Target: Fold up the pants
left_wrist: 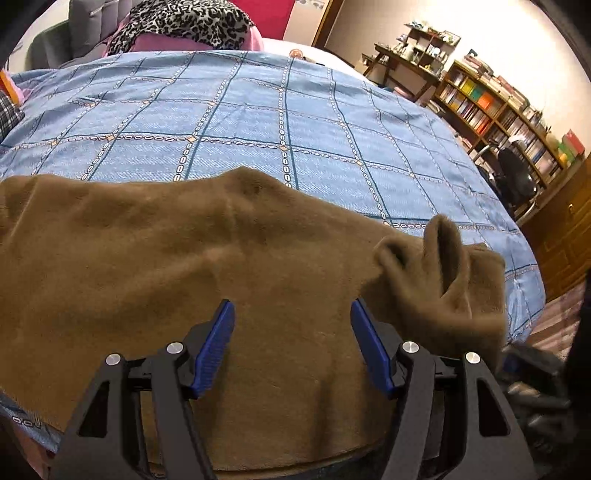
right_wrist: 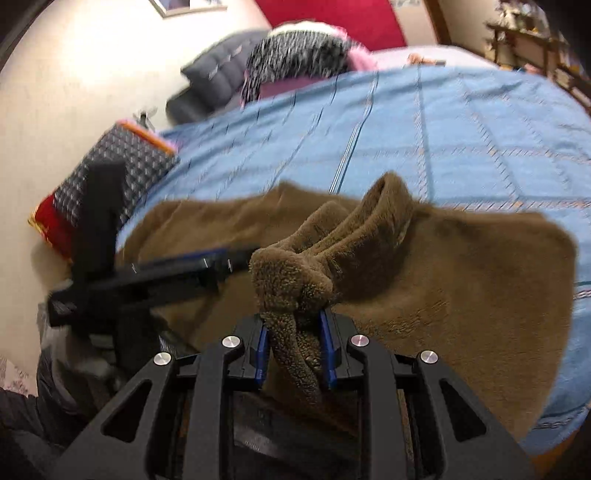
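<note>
Brown pants (left_wrist: 221,266) are lying across a blue checked bedspread (left_wrist: 258,122), one end bunched up in a grip.

The right gripper (right_wrist: 293,345) is pinching a fleecy fold of the pants between near-closed pads (only its own view is showing this); the left gripper (left_wrist: 291,343) is hovering with jaws apart and empty over flat cloth. Beyond the pants the bedspread is lying bare up to the pillows (left_wrist: 184,22). A bookshelf (left_wrist: 491,107) is showing only in the left view.

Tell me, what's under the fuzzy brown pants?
The brown pants lie on a blue checked bedspread, which shows all around them. Whatever is beneath the bedspread is covered. The right gripper pinches a bunched piece of the pants.
</note>
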Motion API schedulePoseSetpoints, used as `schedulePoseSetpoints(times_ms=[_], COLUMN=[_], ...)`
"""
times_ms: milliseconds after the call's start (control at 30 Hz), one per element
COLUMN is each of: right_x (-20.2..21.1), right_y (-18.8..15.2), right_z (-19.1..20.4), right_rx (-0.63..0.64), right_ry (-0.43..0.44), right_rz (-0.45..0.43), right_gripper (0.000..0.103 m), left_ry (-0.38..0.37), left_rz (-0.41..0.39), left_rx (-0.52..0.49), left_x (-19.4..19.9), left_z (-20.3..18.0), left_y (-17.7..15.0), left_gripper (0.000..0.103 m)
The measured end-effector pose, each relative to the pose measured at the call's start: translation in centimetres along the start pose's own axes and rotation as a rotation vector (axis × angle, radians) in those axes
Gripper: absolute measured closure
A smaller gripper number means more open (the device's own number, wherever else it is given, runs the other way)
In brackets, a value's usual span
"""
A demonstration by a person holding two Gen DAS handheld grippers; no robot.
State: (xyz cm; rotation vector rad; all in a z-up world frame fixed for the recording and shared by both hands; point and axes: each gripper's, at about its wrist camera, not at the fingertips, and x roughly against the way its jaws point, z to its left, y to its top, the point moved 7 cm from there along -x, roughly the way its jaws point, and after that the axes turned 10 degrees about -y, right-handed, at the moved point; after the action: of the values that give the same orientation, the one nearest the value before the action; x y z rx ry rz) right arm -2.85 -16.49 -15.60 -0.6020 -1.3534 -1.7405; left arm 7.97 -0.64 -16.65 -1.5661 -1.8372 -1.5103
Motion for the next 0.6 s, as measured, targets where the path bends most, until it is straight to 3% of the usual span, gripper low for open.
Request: schedulePoseSetpoints(times_ms=[200, 300, 433, 600], right_x=[-1.8, -2.5, -2.6, -1.2], right_y=[-1.3, -2.2, -2.9, -3.6], right_z=[-0.2, 0.0, 0.6, 0.7], right_rx=[0.022, 0.015, 0.020, 0.067], right_ry=[0.030, 0.069, 0.166, 0.197], right_rz=[0.101, 0.146, 0.193, 0.184], right_gripper=[0.076, 0.066, 0.045, 0.045], left_ry=[-0.041, -0.066, -0.087, -0.121], left_rz=[0.021, 0.030, 0.042, 0.065], left_rx=[0.047, 0.055, 0.039, 0.034], left_x=[-0.6, -0.8, -0.9, -1.2], left_z=[1.0, 0.8, 0.1, -0.8], left_y=[-0.2, 0.0, 0.1, 0.2], left_gripper=[0.034, 0.031, 0.027, 0.026])
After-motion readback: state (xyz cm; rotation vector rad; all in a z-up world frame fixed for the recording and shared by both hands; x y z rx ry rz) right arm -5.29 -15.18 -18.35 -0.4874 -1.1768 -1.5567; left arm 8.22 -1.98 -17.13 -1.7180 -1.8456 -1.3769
